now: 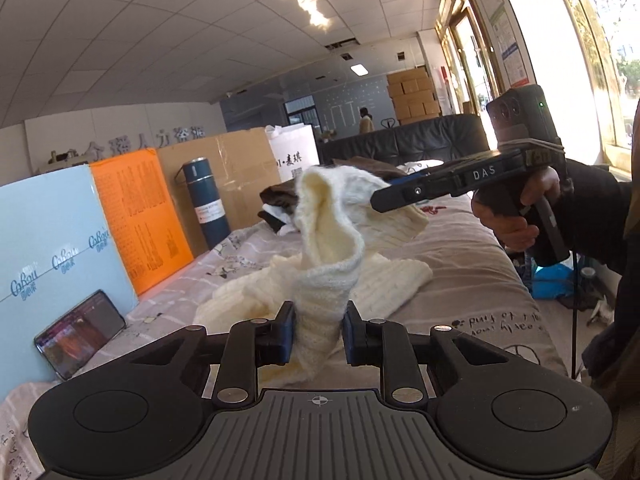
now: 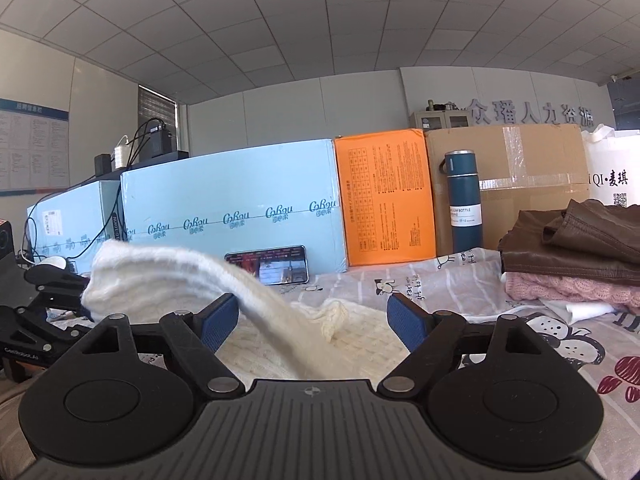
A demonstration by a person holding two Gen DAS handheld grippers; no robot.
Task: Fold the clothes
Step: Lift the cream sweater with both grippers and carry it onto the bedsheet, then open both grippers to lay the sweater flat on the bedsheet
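Item, nearest: your left gripper, jaws clenched on a bunched end of the cream knit sweater, which rises from the bed. Your right gripper, jaws released and wide, the sweater's lifted part draped across the gap, unpressed.

Risk: with only one end held, the knit may sag or twist, spoiling the fold.

Beyond: phone; folded brown and pink clothes; blue box marked "CoBou"; orange box; bottle labelled "VACUUM BOTTLE"; white bag reading "QI·麦琪".
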